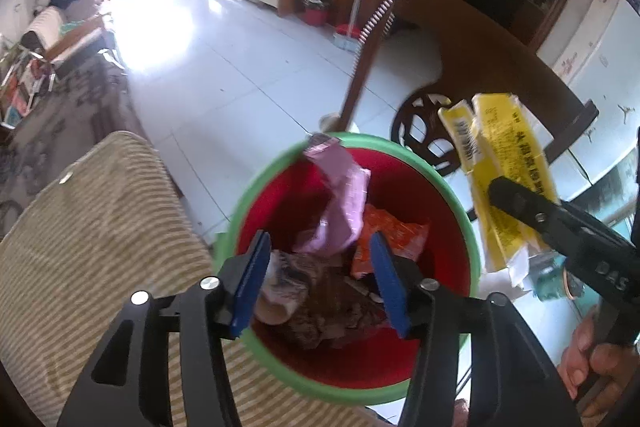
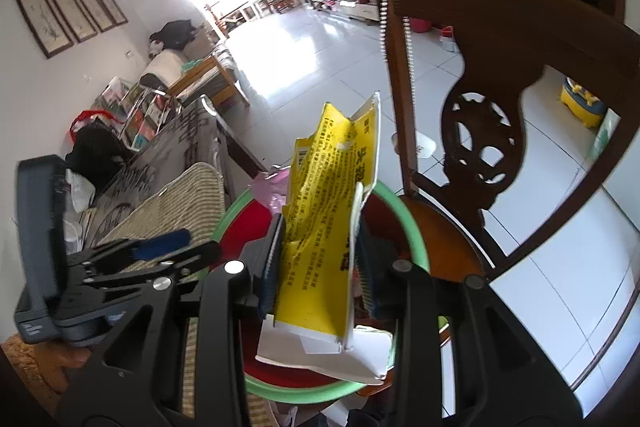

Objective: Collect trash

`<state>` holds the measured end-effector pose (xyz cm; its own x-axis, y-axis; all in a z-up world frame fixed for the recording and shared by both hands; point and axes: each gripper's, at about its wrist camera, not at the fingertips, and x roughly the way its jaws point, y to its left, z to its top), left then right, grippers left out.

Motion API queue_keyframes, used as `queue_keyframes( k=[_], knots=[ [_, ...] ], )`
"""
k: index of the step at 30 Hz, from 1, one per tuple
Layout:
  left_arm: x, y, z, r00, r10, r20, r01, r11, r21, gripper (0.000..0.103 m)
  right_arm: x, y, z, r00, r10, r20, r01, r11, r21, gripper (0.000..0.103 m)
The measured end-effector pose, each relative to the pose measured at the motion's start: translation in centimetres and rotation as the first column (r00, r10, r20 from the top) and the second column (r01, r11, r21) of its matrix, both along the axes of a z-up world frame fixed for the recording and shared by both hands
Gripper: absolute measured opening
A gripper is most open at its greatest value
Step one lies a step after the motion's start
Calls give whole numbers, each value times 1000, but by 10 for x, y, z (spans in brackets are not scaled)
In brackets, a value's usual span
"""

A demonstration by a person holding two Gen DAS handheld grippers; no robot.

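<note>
The left claw (image 1: 320, 269) hangs spread and empty over the red plastic bin with a green rim (image 1: 452, 195), where a crumpled pink wrapper (image 1: 340, 195) and an orange packet (image 1: 390, 235) lie. The right claw (image 2: 320, 263) pinches a flattened yellow cardboard box (image 2: 328, 227) above that bin's edge.

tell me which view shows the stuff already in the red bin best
The left wrist view: it looks down into the red bin, showing the pink wrapper, an orange wrapper and brownish scraps at the bottom. In the right wrist view the yellow box held in the right gripper hides most of the inside; only a pink edge shows.
</note>
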<state>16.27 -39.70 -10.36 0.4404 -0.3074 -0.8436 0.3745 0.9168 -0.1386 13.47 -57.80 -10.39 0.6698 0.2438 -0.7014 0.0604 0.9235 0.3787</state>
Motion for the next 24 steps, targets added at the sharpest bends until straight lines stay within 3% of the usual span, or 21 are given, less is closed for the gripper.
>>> queue_keyframes(
  k=[6, 17, 19, 20, 24],
  knots=[
    [-11, 32, 14, 996, 73, 50, -74, 997, 10, 57, 12, 21, -6, 999, 51, -15, -51, 999, -9, 33],
    [-28, 92, 19, 981, 182, 63, -183, 983, 7, 57, 22, 61, -9, 994, 106, -32, -108, 994, -33, 35],
    [-32, 107, 20, 978, 199, 69, -200, 980, 5, 60, 21, 68, -8, 996, 84, -34, -86, 995, -45, 55],
    [-35, 115, 21, 975, 207, 75, -208, 978, 3, 66, 20, 71, -7, 997, 71, -28, -72, 996, -44, 71],
    [-43, 148, 27, 966, 238, 101, -238, 971, -11, 76, 17, 94, 4, 998, 64, -6, -64, 996, -61, 87]
  ],
)
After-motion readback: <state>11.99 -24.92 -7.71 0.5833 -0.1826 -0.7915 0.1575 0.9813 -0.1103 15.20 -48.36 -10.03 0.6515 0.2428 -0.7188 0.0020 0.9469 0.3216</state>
